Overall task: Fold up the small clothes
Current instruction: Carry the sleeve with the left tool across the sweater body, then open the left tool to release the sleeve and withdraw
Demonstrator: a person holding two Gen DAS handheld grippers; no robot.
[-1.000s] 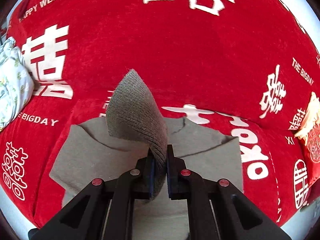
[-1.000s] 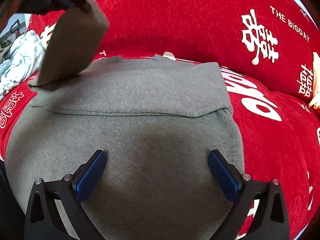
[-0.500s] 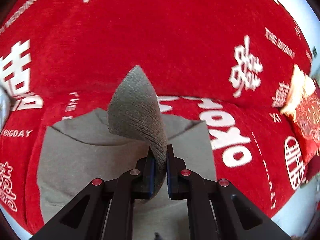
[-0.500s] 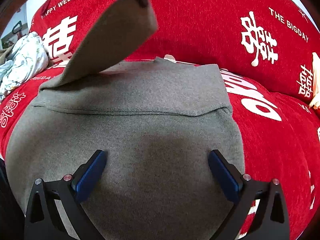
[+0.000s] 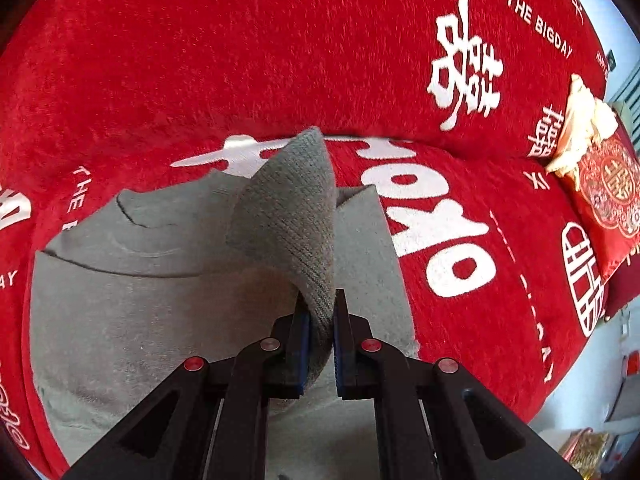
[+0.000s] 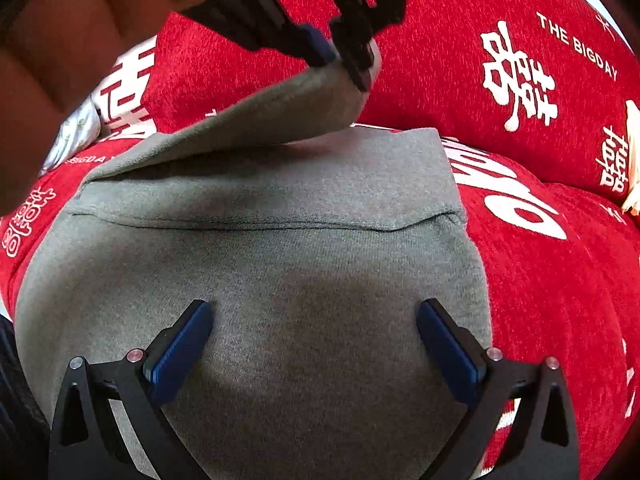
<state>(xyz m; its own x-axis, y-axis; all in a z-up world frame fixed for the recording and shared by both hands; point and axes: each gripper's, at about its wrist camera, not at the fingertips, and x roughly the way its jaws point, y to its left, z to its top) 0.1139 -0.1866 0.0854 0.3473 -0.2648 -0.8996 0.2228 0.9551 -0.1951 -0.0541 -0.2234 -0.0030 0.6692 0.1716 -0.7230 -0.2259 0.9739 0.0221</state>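
A grey knit sweater (image 6: pixel 304 264) lies flat on a red sofa cover; it also shows in the left wrist view (image 5: pixel 132 296). My left gripper (image 5: pixel 320 320) is shut on the sweater's grey sleeve (image 5: pixel 296 216) and holds it lifted above the body of the sweater. In the right wrist view the left gripper (image 6: pixel 340 60) carries the sleeve (image 6: pixel 256 128) over the sweater's upper part. My right gripper (image 6: pixel 314 340) is open and empty, low over the sweater's lower part, with a blue pad (image 6: pixel 180 352) on each side.
The red cover (image 5: pixel 280 60) with white lettering spans the seat and backrest. A red and gold cushion (image 5: pixel 608 196) with a cream cloth lies at the right end. A pale patterned cloth (image 6: pixel 76 128) lies at the left. The sofa's front edge is near the right.
My left gripper has carried the sleeve to the right, across the sweater's upper part toward its right shoulder. The right gripper has stayed still and open.
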